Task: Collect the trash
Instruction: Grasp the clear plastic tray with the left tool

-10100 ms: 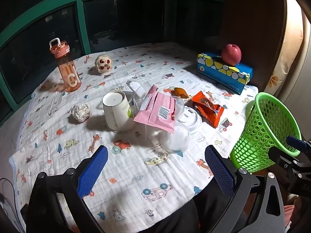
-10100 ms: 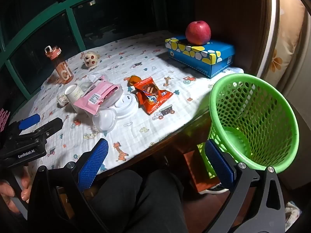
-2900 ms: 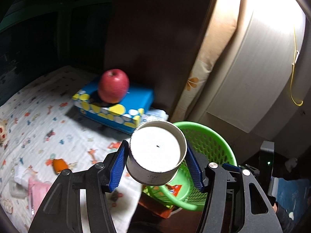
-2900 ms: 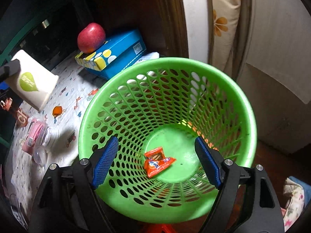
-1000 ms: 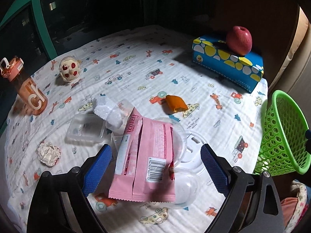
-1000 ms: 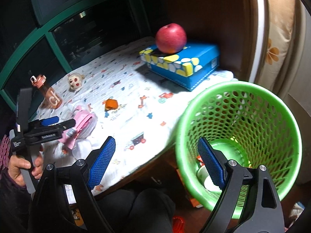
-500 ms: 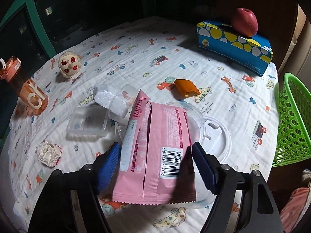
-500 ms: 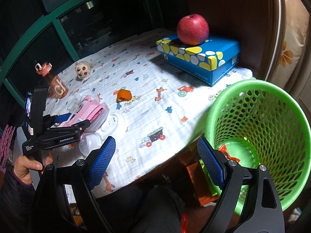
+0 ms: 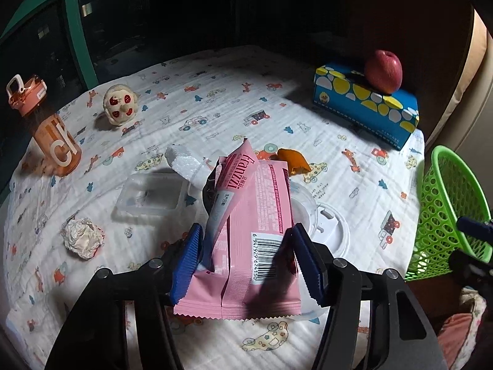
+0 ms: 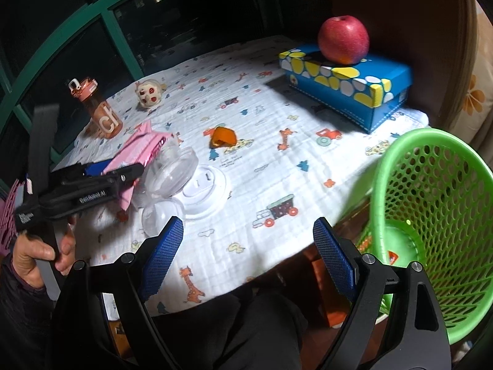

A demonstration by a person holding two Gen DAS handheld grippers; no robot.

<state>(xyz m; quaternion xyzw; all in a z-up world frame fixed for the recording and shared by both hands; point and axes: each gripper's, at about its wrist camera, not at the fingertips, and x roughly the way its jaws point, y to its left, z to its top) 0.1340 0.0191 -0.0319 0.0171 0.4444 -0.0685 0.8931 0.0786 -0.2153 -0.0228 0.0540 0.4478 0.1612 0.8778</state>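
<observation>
Now: left tongs (image 9: pixel 246 262) clamped on pink wrapper (image 9: pixel 249 228) | right tongs (image 10: pixel 249 256) wide open, empty.

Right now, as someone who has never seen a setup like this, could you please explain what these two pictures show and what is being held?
There is no robot here: a person holds a two-finger clamp in each hand, each with a fisheye camera looking along its blue-padded fingers.

The left camera's picture shows the left gripper closed on a pink snack wrapper. The right camera's picture shows the right gripper open and empty, hovering at the table's near edge beside the green basket, which already holds some trash.

On the printed tablecloth lie a crumpled paper ball, a clear plastic tray, clear domed lids, a white cup lid and an orange scrap. An apple sits on a blue tissue box; an orange bottle and a small toy stand farther back.
</observation>
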